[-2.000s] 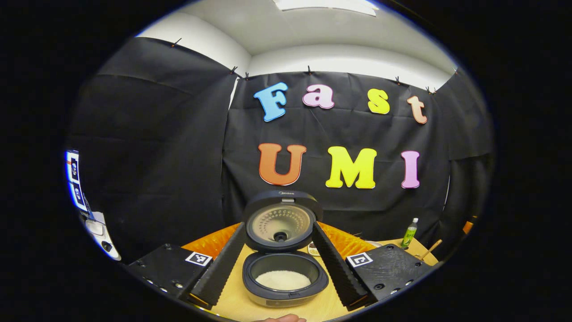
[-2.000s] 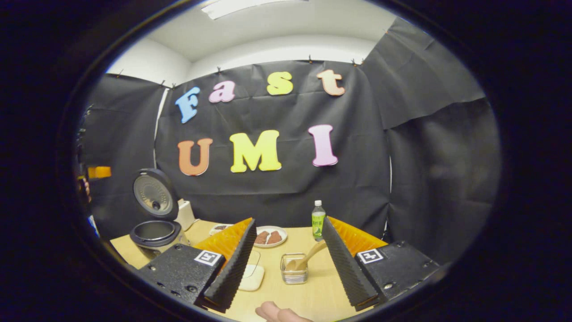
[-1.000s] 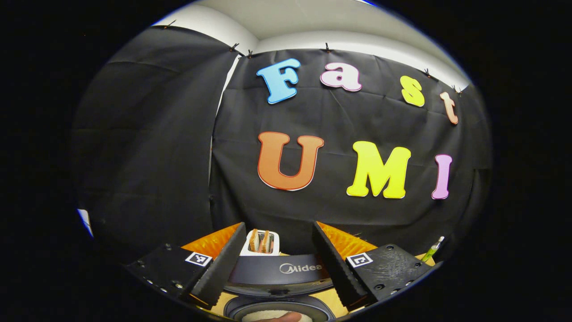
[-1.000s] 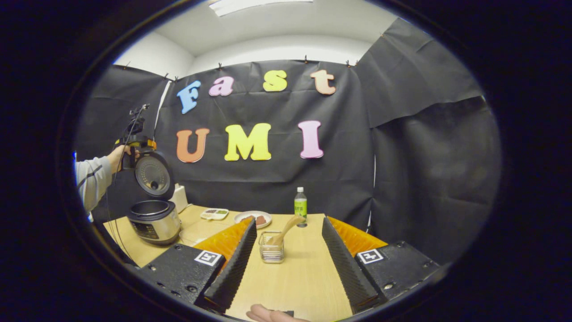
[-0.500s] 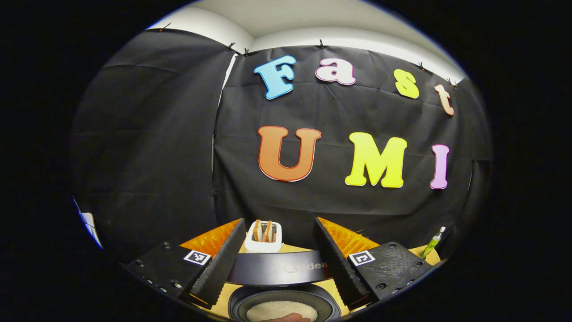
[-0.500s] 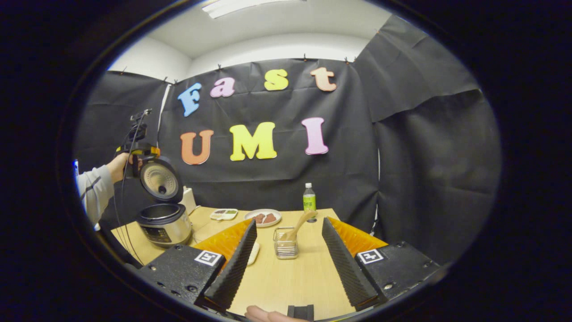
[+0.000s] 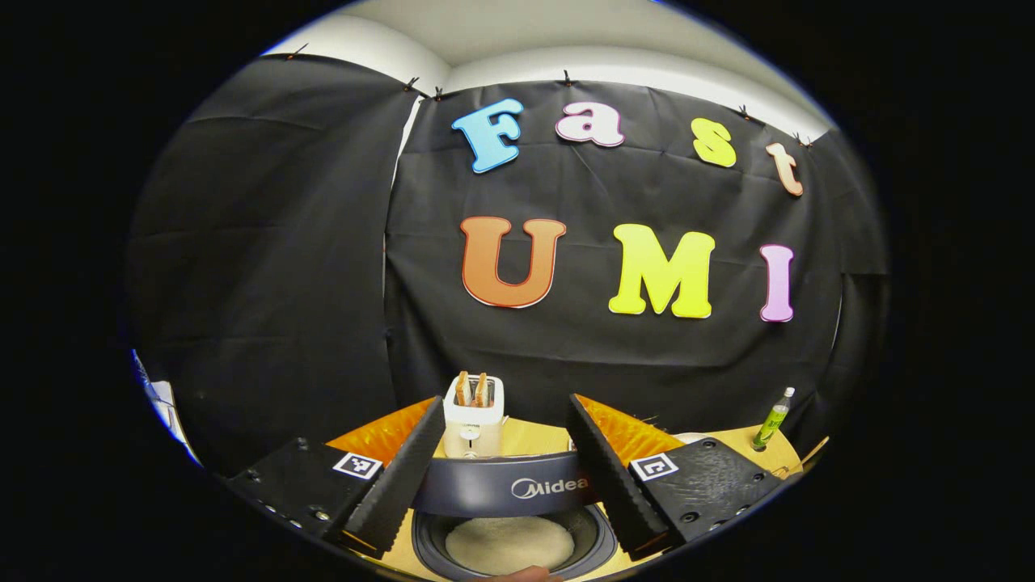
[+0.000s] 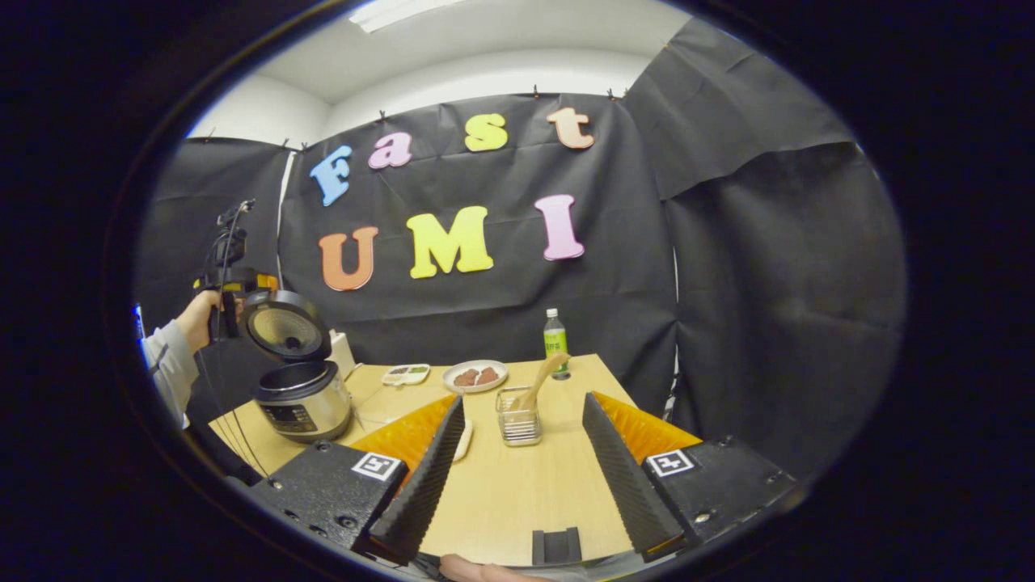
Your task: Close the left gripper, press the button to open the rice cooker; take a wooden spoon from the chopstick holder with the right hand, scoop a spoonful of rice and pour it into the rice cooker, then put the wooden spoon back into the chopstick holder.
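The rice cooker [image 8: 306, 404] stands at the table's left with its lid [image 8: 285, 327] raised and tilted forward over the pot. White rice [image 7: 509, 543] lies in the pot. My left gripper [image 7: 505, 400] is open at the lid's top edge [image 7: 501, 485], which spans the gap between its fingers; that left gripper [image 8: 230, 279] is held by a hand. My right gripper [image 8: 521, 398] is open above the table, well short of the chopstick holder [image 8: 517, 428]. The wooden spoon [image 8: 543, 378] leans in the holder.
A toaster [image 7: 475, 416] with bread stands behind the cooker. A green bottle [image 8: 555, 333], a plate of brown food [image 8: 475, 376] and a small tray [image 8: 406, 373] sit at the table's far side. A white dish [image 8: 463, 440] lies by my right gripper's left finger.
My left gripper rose from in front of the open cooker to the lid's top edge, and the lid has tipped forward. My right gripper drew back from the chopstick holder.
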`<state>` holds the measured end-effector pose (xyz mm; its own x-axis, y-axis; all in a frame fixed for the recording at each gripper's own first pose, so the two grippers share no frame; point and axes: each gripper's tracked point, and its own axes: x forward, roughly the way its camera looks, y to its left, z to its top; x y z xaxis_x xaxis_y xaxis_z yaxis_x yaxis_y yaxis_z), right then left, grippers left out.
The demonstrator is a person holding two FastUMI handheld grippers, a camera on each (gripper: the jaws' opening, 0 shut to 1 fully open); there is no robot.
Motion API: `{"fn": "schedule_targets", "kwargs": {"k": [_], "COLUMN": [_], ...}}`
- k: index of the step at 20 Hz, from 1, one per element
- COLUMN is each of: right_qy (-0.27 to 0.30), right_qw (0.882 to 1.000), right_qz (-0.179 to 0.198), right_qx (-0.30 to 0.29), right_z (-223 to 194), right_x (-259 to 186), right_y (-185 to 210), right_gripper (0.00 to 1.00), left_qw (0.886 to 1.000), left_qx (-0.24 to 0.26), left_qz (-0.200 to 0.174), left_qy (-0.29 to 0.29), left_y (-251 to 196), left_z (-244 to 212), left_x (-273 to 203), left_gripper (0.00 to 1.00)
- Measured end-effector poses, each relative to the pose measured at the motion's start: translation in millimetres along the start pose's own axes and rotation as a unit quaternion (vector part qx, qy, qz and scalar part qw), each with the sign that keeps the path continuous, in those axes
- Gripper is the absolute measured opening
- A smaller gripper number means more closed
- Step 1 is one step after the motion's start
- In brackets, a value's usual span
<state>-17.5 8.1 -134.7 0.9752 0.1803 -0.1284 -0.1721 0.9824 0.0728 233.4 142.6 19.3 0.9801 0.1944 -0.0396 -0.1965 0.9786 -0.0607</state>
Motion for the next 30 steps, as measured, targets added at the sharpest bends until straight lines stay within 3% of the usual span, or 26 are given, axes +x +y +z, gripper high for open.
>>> {"fn": "schedule_targets", "kwargs": {"k": [1, 7, 8, 9, 10, 12, 13, 17, 18, 19, 21, 22, 26, 27, 28, 29, 30], "right_qy": [0.003, -0.011, -0.012, -0.015, -0.018, -0.027, -0.029, -0.034, -0.037, -0.041, -0.048, -0.049, -0.044, -0.042, -0.04, -0.04, -0.039], "right_qw": [1.0, 0.999, 0.999, 0.999, 0.999, 0.999, 0.998, 0.998, 0.998, 0.997, 0.996, 0.996, 0.996, 0.996, 0.996, 0.996, 0.996], "right_qz": [0.004, 0.0, 0.0, 0.003, 0.006, 0.011, 0.011, 0.013, 0.017, 0.02, 0.024, 0.025, 0.029, 0.03, 0.033, 0.036, 0.037], "right_qx": [-0.007, -0.033, -0.033, -0.032, -0.034, -0.044, -0.048, -0.049, -0.053, -0.058, -0.066, -0.068, -0.07, -0.07, -0.071, -0.07, -0.069], "right_z": [-3.9, 9.5, 12.4, 15.8, 19.1, 24.3, 24.7, 34.1, 37.1, 39.2, 42.7, 43.8, 40.2, 39.3, 38.3, 38.7, 39.1], "right_x": [-3.8, -31.6, -35.0, -39.9, -44.5, -54.5, -58.2, -69.9, -73.6, -77.2, -83.0, -83.9, -83.4, -82.8, -81.4, -80.8, -79.8], "right_y": [3.6, 16.9, 20.7, 26.8, 32.3, 41.8, 44.0, 64.7, 71.9, 77.0, 85.6, 88.9, 101.0, 103.4, 106.7, 111.1, 114.7], "right_gripper": [0.95, 0.95, 0.91, 0.95, 0.91, 0.95, 0.91, 1.0, 0.91, 0.9, 0.95, 0.9, 0.95, 0.91, 0.95, 0.95, 0.95], "left_qw": [1.0, 1.0, 1.0, 1.0, 1.0, 0.999, 0.999, 0.998, 0.997, 0.998, 0.998, 0.998, 0.997, 0.998, 0.998, 0.999, 0.999], "left_qx": [0.005, 0.013, 0.013, 0.014, 0.013, 0.014, 0.014, 0.011, 0.014, 0.02, 0.02, 0.021, 0.033, 0.037, 0.032, 0.032, 0.034], "left_qz": [0.001, 0.005, 0.006, 0.004, 0.004, 0.007, 0.008, 0.025, 0.026, 0.025, 0.026, 0.028, 0.035, 0.035, 0.035, 0.035, 0.036], "left_qy": [-0.002, 0.012, 0.017, 0.024, 0.028, 0.036, 0.034, 0.06, 0.066, 0.056, 0.047, 0.046, 0.059, 0.035, 0.036, 0.018, 0.013], "left_y": [-1.7, -9.2, -9.9, -11.8, -12.7, -10.5, -10.5, -9.4, -10.0, -9.0, -8.0, -8.6, -10.3, -10.0, -9.6, -9.4, -9.6], "left_z": [-4.3, -43.1, -49.1, -57.1, -64.6, -77.1, -82.2, -126.8, -138.2, -140.0, -145.0, -148.0, -173.3, -165.2, -168.3, -164.2, -168.2], "left_x": [-4.8, -25.4, -27.8, -30.2, -31.6, -36.1, -37.5, -41.1, -42.2, -45.3, -47.2, -47.1, -51.1, -51.4, -51.9, -51.6, -51.3], "left_gripper": [0.96, 0.96, 0.96, 0.96, 0.96, 1.0, 0.95, 0.95, 0.95, 0.96, 0.96, 0.96, 1.0, 0.87, 0.87, 0.97, 0.97]}}
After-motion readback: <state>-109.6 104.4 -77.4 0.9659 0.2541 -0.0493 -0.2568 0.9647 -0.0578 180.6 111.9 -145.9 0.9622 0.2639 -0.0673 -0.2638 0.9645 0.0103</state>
